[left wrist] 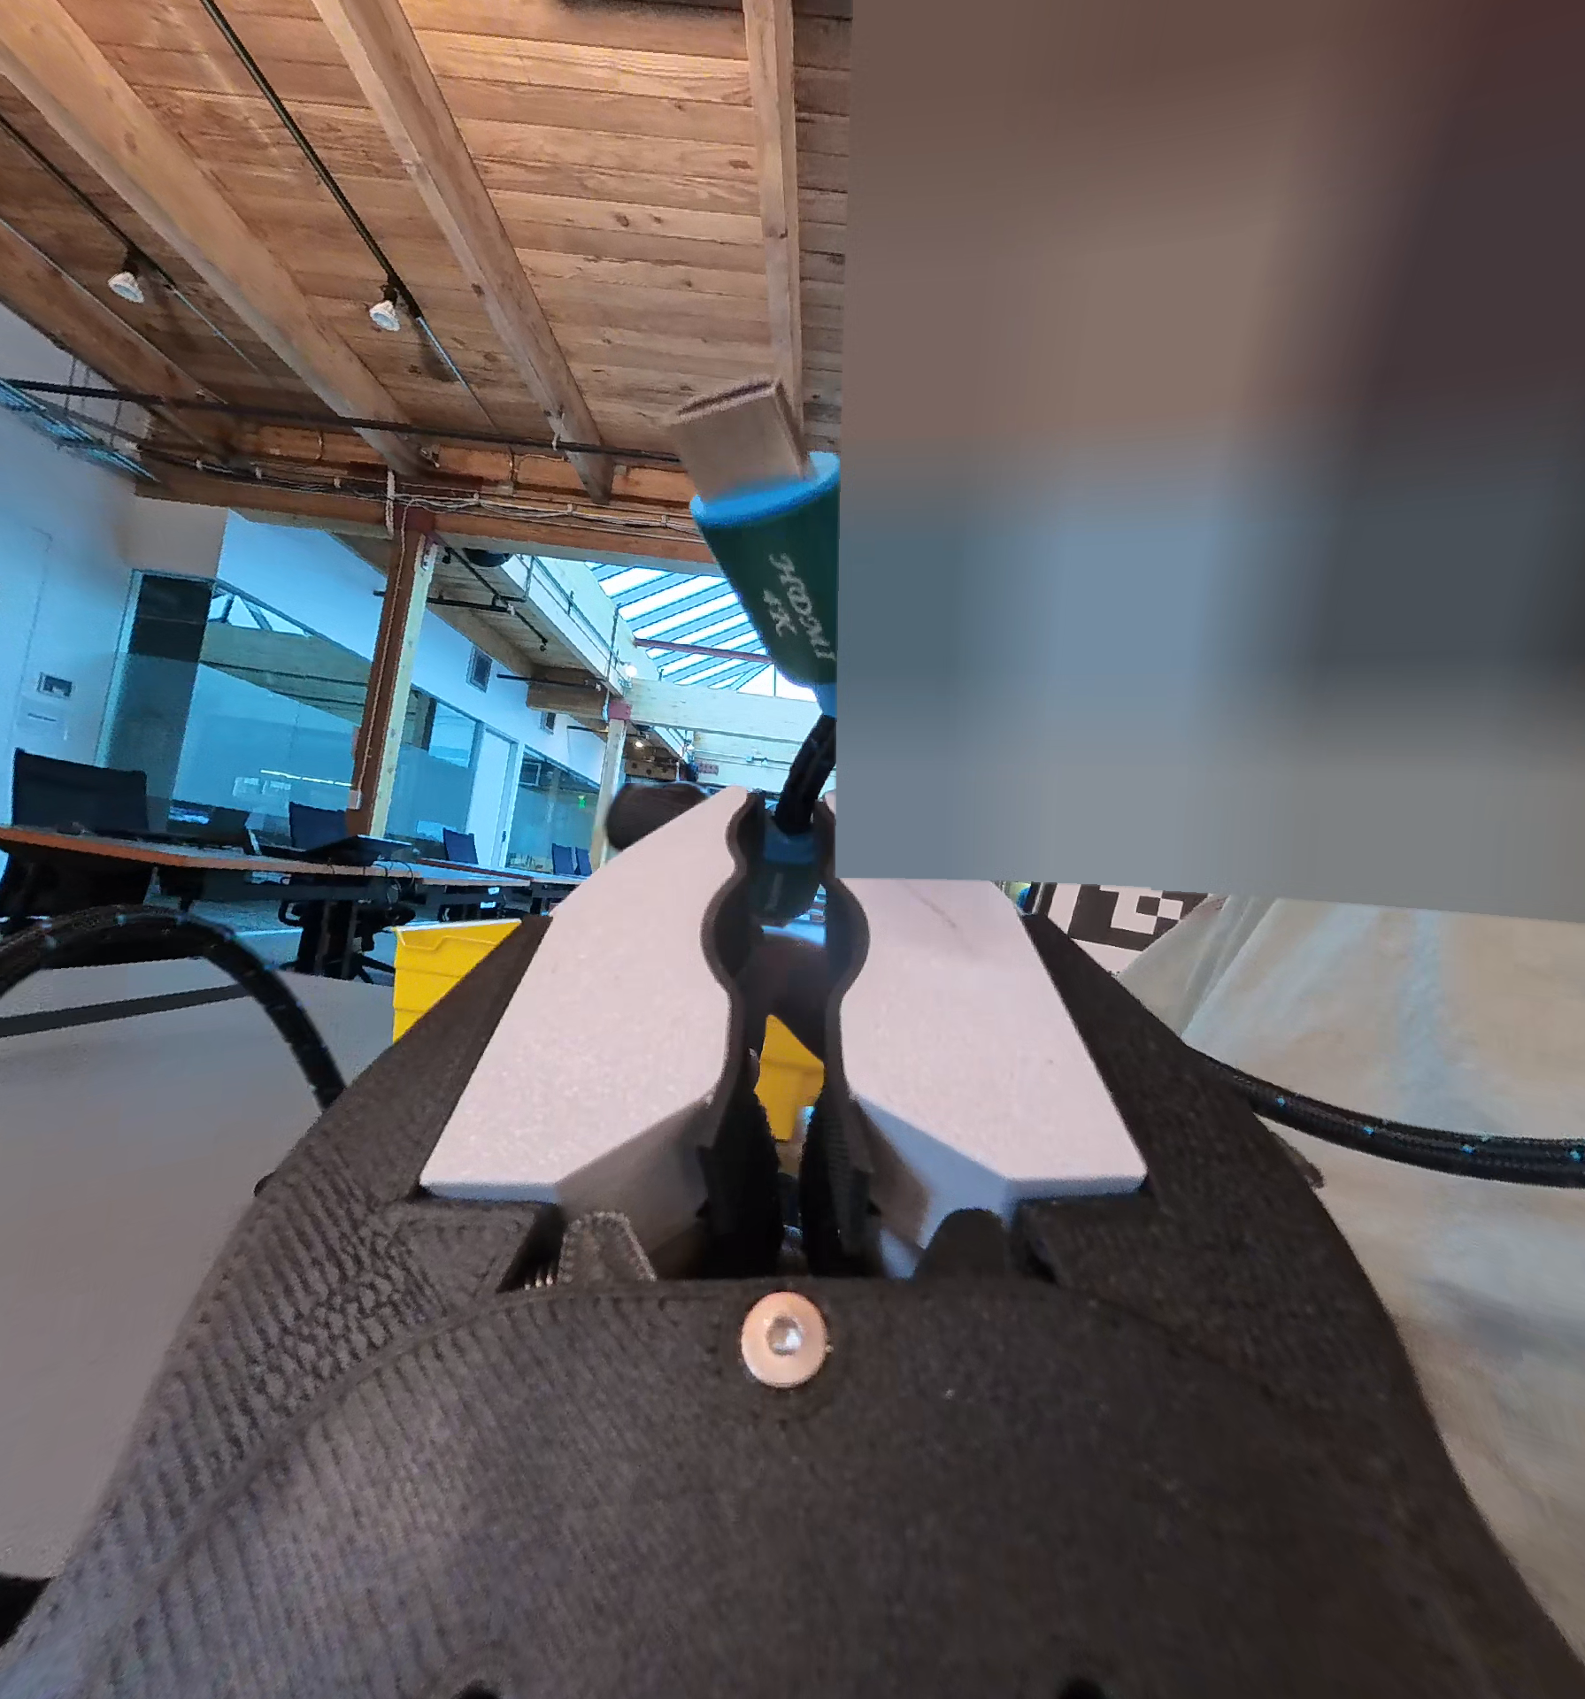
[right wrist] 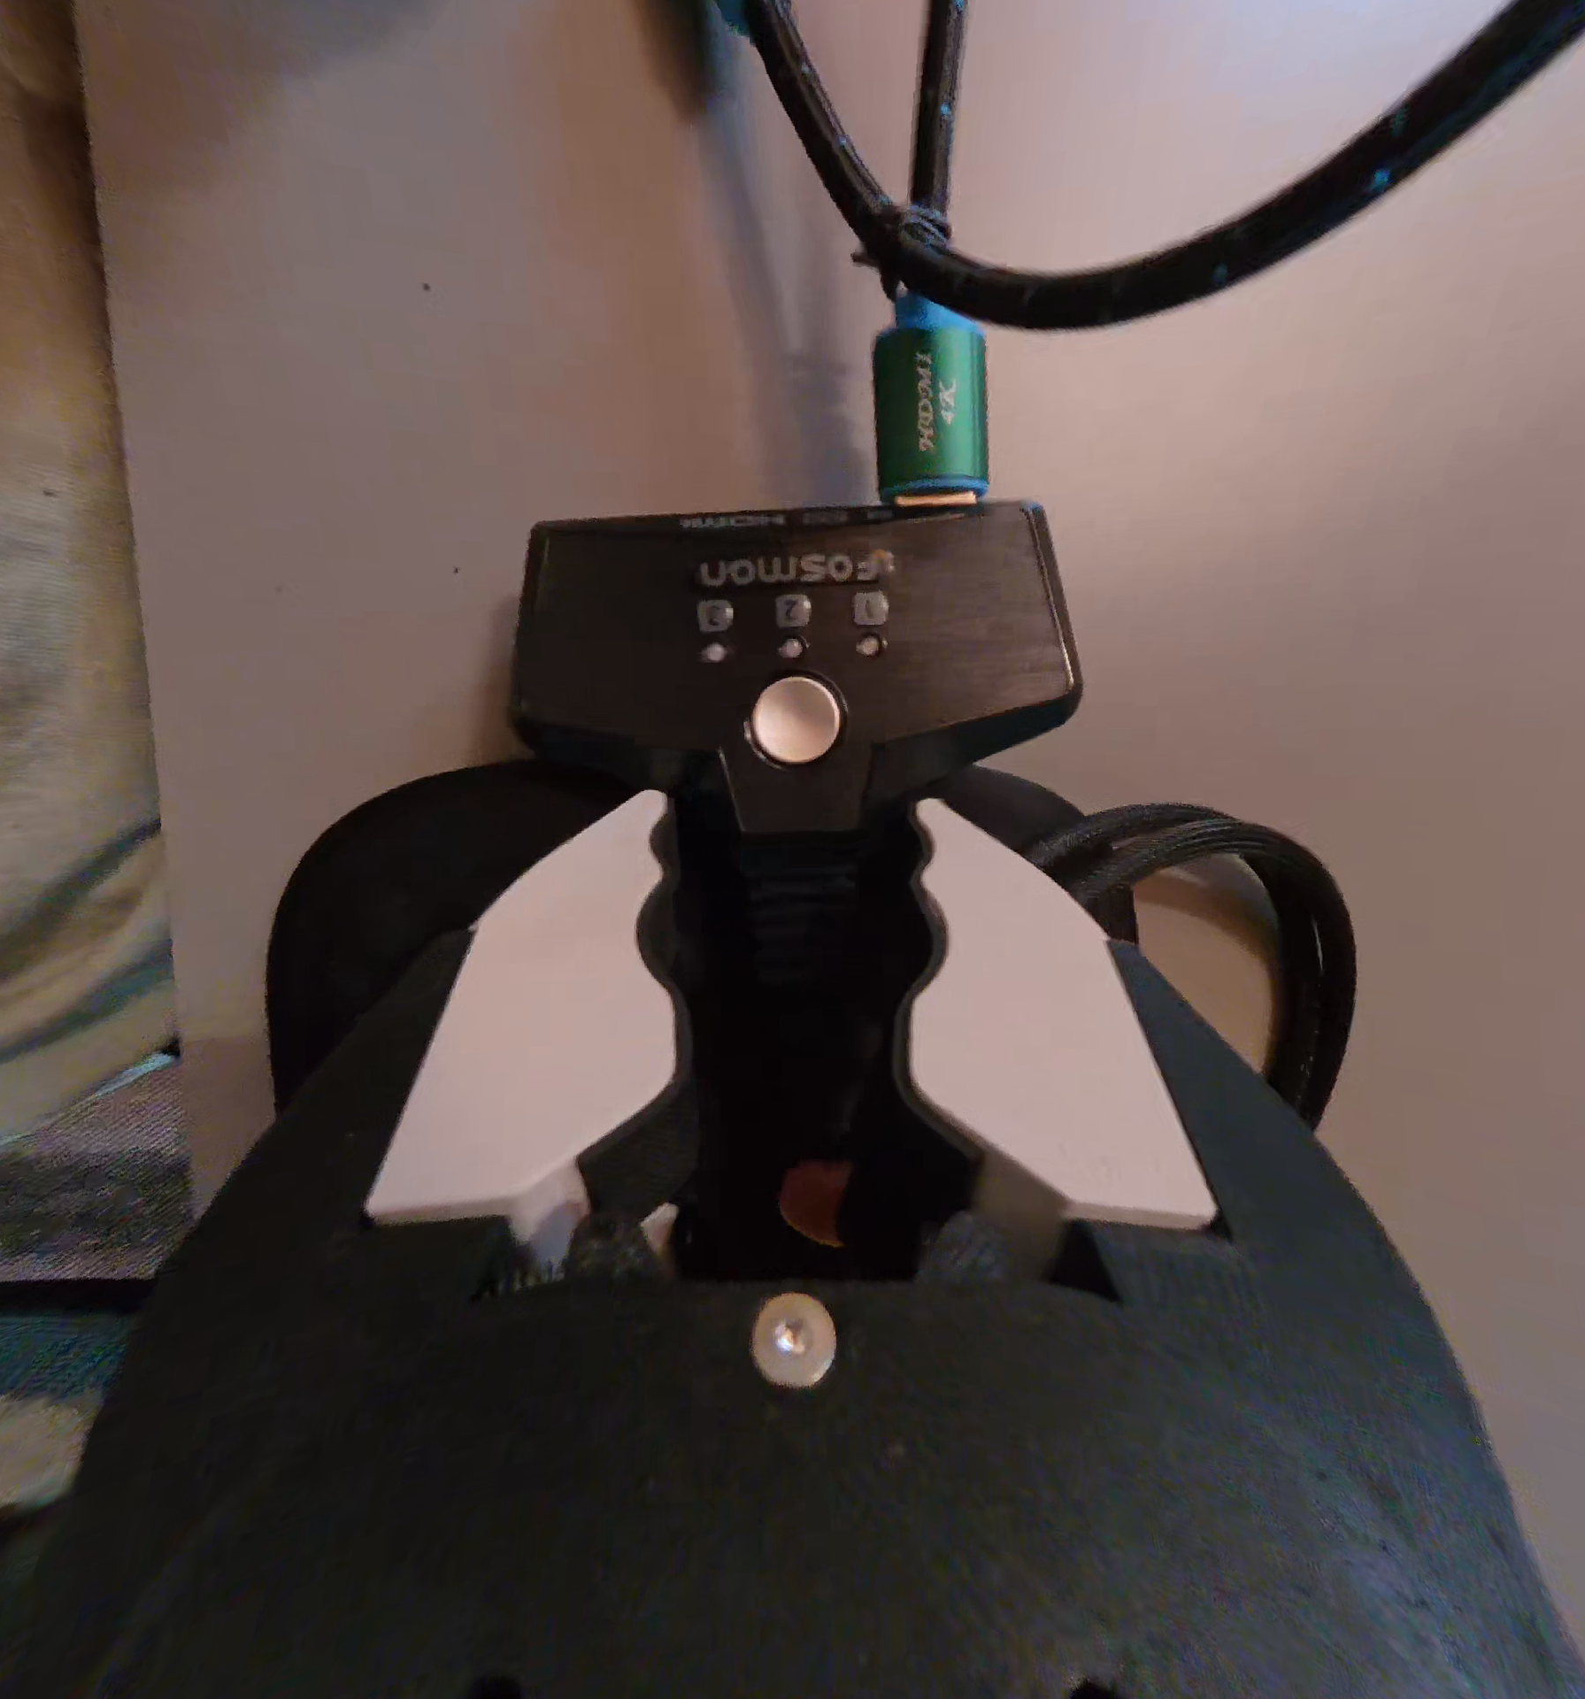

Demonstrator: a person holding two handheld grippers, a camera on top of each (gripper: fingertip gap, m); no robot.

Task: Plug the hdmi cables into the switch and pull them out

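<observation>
An open office with a timber-beamed ceiling [left wrist: 421, 184], desks [left wrist: 218, 860] and a yellow bin [left wrist: 444, 965] fills the background of the left wrist view, with a pale tabletop [left wrist: 80, 1149] below. The left gripper [left wrist: 784, 860] points upward and is clamped narrow on the strain-relief collar of a braided HDMI cable [left wrist: 802, 768]. Its green plug [left wrist: 775, 575] stands just beyond the fingertips, bare metal tip uppermost, tilted left and touching nothing. The cable trails away right of the tool.

In the right wrist view a plain pale wall or surface [right wrist: 402, 368] is the backdrop. The right gripper [right wrist: 793, 818] is closed around the narrow neck of the black HDMI switch [right wrist: 793, 634], whose wide body sits just past the fingertips. A second green plug [right wrist: 931, 414] is seated in the port on the far edge, right of the tool's centreline; the remaining ports look free.

The step in hand is probably inserting the free plug. It pays to turn the left tool down towards the switch's far edge, match the plug's flat face to the port, and push straight. The collar grip lets the plug swivel, so the right gripper should brace the switch firmly.
</observation>
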